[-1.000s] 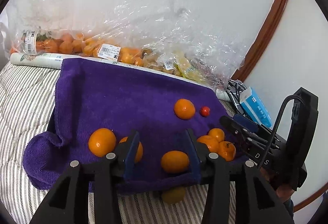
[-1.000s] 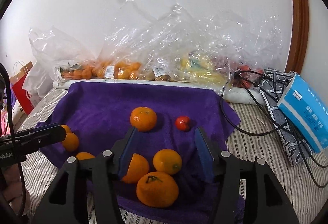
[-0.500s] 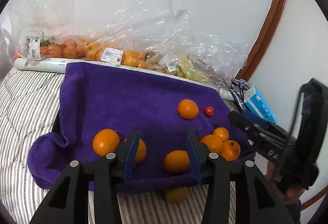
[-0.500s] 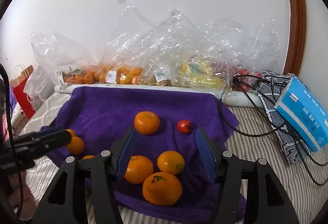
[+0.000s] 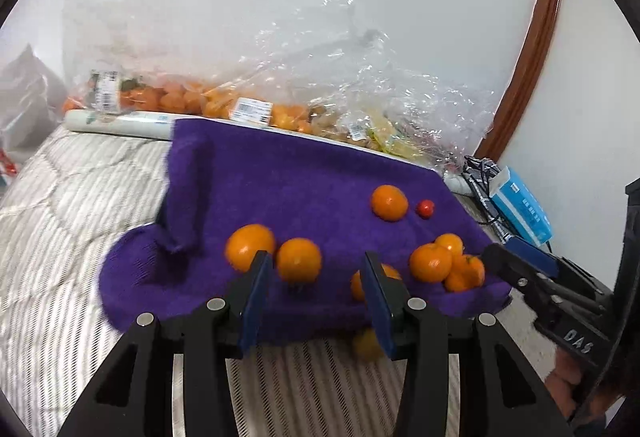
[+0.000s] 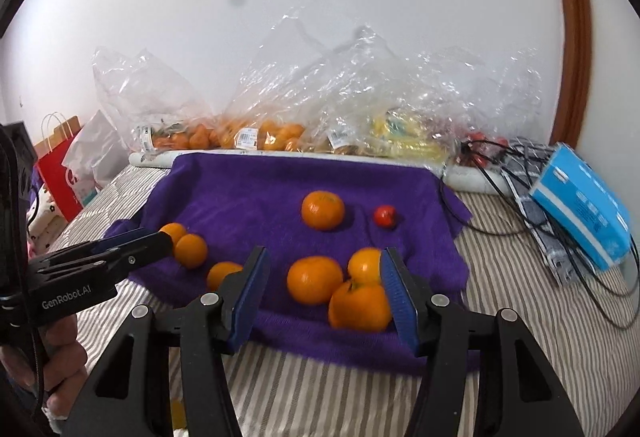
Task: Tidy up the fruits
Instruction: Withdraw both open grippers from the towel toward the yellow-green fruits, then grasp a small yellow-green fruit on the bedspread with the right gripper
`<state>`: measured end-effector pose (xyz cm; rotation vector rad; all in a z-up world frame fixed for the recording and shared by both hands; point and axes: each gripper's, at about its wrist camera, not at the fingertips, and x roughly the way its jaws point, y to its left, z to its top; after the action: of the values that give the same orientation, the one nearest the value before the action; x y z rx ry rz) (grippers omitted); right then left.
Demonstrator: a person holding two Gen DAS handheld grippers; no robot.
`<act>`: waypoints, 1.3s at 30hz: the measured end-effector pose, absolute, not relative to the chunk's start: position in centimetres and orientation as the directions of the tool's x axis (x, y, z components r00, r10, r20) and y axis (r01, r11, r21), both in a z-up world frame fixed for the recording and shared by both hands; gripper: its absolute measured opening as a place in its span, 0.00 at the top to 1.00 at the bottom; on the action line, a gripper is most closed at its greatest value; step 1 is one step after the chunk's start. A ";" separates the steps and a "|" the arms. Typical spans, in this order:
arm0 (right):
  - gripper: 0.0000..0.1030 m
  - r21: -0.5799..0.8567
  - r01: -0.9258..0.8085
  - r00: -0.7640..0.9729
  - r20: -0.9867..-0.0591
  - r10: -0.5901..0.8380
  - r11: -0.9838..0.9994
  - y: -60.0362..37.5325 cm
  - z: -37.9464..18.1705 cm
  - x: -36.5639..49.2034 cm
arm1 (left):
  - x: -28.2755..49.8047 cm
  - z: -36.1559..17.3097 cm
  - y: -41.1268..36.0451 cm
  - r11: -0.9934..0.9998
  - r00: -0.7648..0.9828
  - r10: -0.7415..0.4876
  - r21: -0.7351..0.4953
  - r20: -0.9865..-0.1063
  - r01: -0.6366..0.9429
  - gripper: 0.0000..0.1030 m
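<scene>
A striped bed [image 6: 520, 337] carries a purple towel [image 6: 248, 197] spread flat, with one corner folded up at its left side. Behind the towel, clear bags [image 6: 320, 109] full of fruit lie along the wall. A blue box [image 6: 580, 213] rests on cables to the right, well apart from the towel.

The left gripper [image 5: 316, 293] is wide open and holds nothing; it hangs over the near edge of the towel. The right gripper [image 6: 324, 289] is also wide open and empty, above the towel's front.

Seven oranges lie on the towel: three [image 6: 340, 285] touch each other between the right fingers, three [image 6: 191, 251] are near the left edge, and one [image 6: 322, 209] sits alone farther back. A small red fruit [image 6: 385, 216] lies just beside that one. One yellowish fruit [image 5: 366, 344] lies on the bed, just off the towel's near edge.
</scene>
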<state>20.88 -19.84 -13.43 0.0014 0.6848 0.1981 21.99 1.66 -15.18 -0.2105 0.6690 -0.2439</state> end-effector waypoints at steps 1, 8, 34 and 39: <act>0.45 0.082 -0.176 0.749 -0.635 0.188 0.981 -19.9 -13.4 20.4 | 21.5 -15.2 2.0 0.954 0.763 -0.278 -0.262 -0.584 0.147 0.58; 0.48 0.124 -0.140 0.696 -0.693 0.187 0.982 -19.0 -14.2 17.0 | 18.4 -15.8 4.7 0.970 0.769 -0.203 -0.232 -0.607 0.073 0.58; 0.77 0.071 -0.188 0.623 -0.762 0.175 0.980 -14.7 -17.5 13.1 | 15.7 -17.7 7.6 0.966 0.723 -0.179 -0.258 -0.667 0.001 0.58; 0.77 0.015 -0.103 0.656 -0.751 0.079 0.995 -18.4 -17.0 14.8 | 15.9 -17.9 7.6 0.955 0.716 -0.225 -0.295 -0.660 0.028 0.59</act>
<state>14.82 -18.40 -17.01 -0.0297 0.8489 0.1031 15.90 7.55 -17.85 -0.2738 0.7618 -0.1419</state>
